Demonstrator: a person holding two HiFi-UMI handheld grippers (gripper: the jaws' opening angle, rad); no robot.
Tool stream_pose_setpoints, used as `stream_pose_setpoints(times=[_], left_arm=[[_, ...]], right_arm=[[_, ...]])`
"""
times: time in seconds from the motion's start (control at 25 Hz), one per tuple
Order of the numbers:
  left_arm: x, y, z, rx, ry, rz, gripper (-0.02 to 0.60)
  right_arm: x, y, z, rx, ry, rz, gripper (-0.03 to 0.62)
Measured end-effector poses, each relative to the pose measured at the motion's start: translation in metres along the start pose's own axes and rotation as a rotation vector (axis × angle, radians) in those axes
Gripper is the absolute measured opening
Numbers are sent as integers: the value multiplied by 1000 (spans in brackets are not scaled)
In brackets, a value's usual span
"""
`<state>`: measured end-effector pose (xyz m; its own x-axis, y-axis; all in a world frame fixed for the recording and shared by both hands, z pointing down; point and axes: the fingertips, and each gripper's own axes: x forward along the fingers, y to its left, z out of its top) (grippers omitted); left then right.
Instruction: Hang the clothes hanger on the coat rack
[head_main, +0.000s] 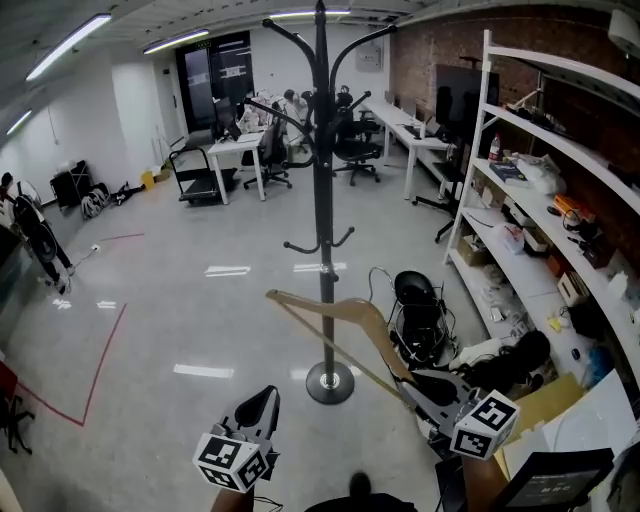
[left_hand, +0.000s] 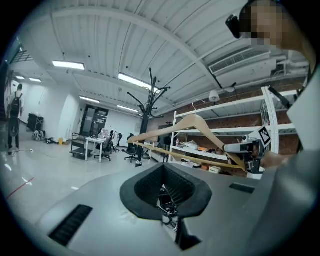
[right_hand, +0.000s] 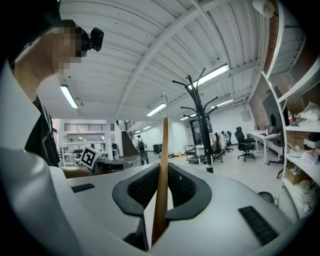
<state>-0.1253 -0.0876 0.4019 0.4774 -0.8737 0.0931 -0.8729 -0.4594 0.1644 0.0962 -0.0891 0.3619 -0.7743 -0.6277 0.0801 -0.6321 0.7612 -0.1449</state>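
The black coat rack (head_main: 320, 190) stands on the floor ahead, its round base (head_main: 330, 383) just beyond my grippers. My right gripper (head_main: 422, 388) is shut on one end of a wooden clothes hanger (head_main: 335, 325), which reaches left and away across the pole's lower part. In the right gripper view the hanger (right_hand: 162, 170) stands edge-on between the pads, its metal hook (right_hand: 163, 96) on top, and the coat rack (right_hand: 201, 125) is to the right. My left gripper (head_main: 264, 402) hangs lower left, shut and empty. From the left gripper view the hanger (left_hand: 195, 122) shows in front of the coat rack (left_hand: 146, 107).
White shelving (head_main: 540, 200) packed with items lines the right wall. Cables and black gear (head_main: 420, 315) lie on the floor right of the rack base. Desks and office chairs (head_main: 350, 140) and a cart (head_main: 200, 180) stand at the back. A person (head_main: 30, 235) is far left.
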Motion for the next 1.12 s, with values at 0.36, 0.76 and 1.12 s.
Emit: stream_pose_setpoints(times=[0.36, 0.76, 1.12], left_arm=[[68, 26, 17, -10, -37, 72, 0], [117, 73, -3, -32, 32, 78, 0], [148, 137, -2, 66, 45, 9, 0]], right_arm=[[46, -73, -1, 7, 62, 176, 55], [103, -110, -52, 75, 173, 349, 55], [137, -134, -94, 141, 256, 477, 55]])
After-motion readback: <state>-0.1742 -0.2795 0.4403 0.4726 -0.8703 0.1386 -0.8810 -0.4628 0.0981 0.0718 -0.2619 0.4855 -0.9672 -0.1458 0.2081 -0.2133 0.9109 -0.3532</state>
